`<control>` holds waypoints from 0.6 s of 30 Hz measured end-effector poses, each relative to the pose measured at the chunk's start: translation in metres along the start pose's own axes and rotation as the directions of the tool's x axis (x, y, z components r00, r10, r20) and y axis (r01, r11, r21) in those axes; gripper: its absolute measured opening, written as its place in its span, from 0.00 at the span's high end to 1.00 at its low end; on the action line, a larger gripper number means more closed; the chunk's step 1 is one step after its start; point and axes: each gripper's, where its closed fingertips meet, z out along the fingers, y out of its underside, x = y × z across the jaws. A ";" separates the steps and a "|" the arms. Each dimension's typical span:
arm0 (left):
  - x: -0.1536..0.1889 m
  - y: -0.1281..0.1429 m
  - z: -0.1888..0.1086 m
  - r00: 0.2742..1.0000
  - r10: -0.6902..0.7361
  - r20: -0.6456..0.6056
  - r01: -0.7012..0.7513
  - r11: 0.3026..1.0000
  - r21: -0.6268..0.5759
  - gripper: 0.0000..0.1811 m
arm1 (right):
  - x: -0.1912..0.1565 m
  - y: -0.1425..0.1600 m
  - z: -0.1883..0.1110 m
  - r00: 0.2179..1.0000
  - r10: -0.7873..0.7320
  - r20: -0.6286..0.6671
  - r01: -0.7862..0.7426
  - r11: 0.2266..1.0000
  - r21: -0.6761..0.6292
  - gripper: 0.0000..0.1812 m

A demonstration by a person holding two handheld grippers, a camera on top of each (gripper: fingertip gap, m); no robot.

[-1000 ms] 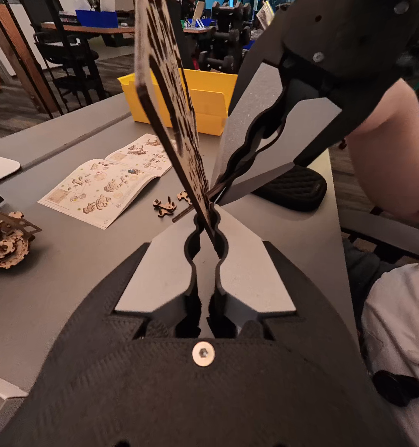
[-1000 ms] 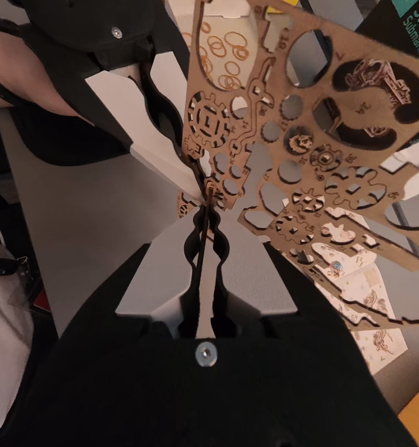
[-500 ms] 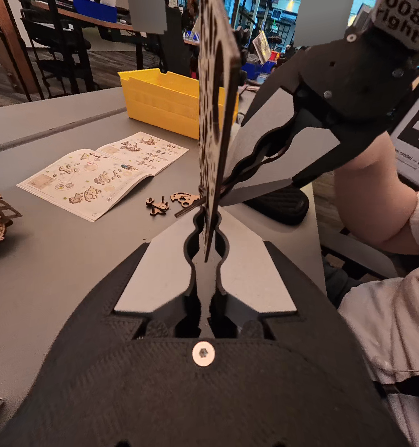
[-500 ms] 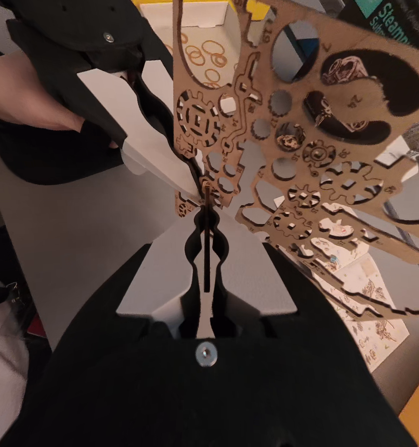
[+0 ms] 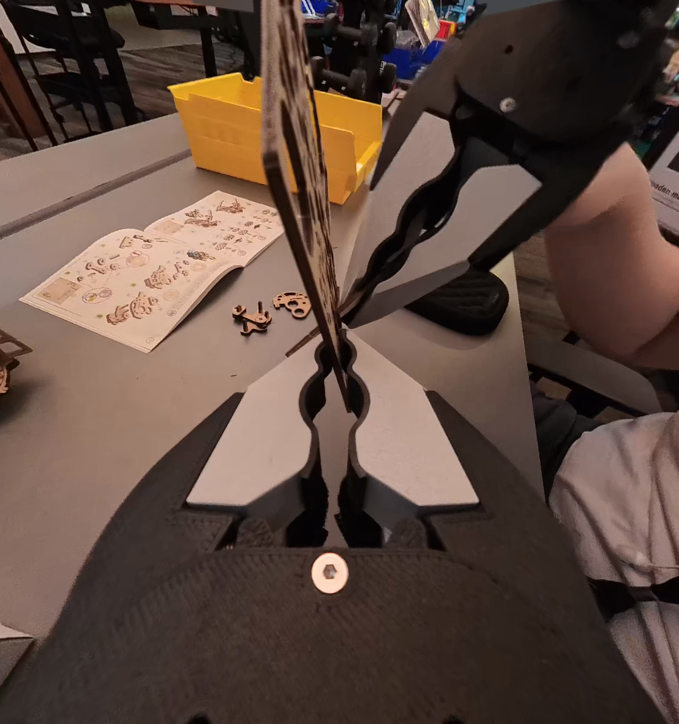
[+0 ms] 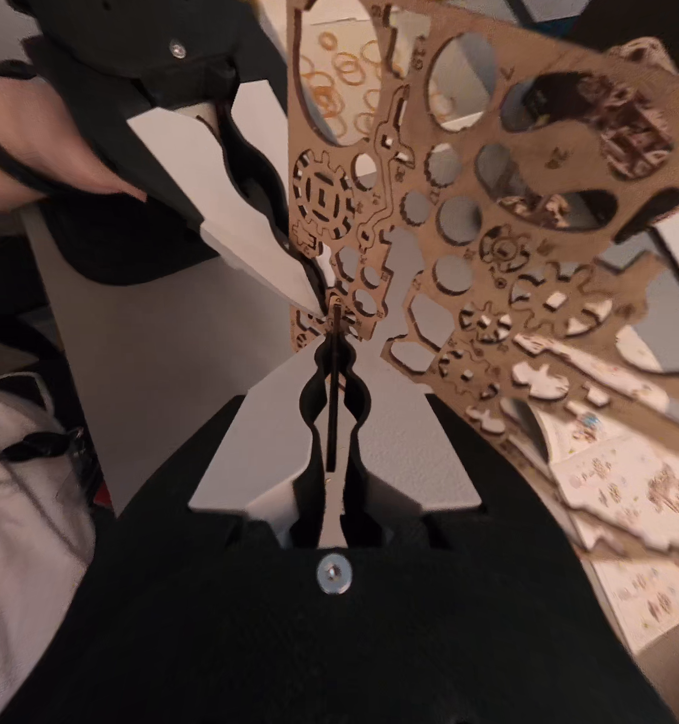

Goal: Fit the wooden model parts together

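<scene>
wooden sheet blocks centre, table left open

My right gripper is squeezed tight on a thin dark wooden stick that runs straight down the gap between its two fingers, and the stick's far tip pokes into the bottom corner of a big flat wooden sheet full of cut-out gears and holes. My left gripper comes in from the upper left and pinches that same corner of the sheet. Under the sheet, on the right, lies an open picture booklet.
</scene>
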 end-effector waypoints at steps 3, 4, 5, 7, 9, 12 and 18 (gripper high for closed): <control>0.007 -0.003 -0.001 0.999 -0.008 -0.045 0.008 1.000 0.013 0.99 | -0.007 -0.001 -0.007 0.987 0.018 0.161 -0.020 1.000 0.009 1.00; 0.009 -0.003 -0.001 0.998 -0.007 -0.056 0.008 1.000 0.012 0.99 | -0.008 0.000 -0.008 0.981 0.015 0.193 -0.015 1.000 -0.004 1.00; 0.010 -0.003 0.000 0.998 -0.005 -0.059 0.005 1.000 0.010 0.99 | -0.008 0.001 -0.008 0.977 0.009 0.211 -0.006 1.000 -0.014 1.00; 0.010 -0.003 0.000 0.998 -0.014 -0.066 0.015 1.000 0.012 0.99 | -0.008 0.002 -0.008 0.969 0.027 0.246 -0.021 0.999 -0.026 1.00; 0.007 -0.004 0.000 0.996 -0.046 -0.071 0.048 0.999 0.023 0.99 | -0.006 0.000 -0.006 0.971 0.048 0.235 -0.044 0.999 -0.020 1.00; 0.001 -0.002 0.001 0.997 -0.071 -0.043 0.072 0.997 0.027 0.98 | 0.000 0.000 0.000 0.989 0.054 0.139 -0.053 0.999 -0.012 1.00; -0.010 -0.001 -0.002 0.993 -0.115 -0.008 0.115 0.993 0.025 1.00 | 0.007 -0.003 0.004 1.000 0.031 0.000 -0.031 0.999 0.033 1.00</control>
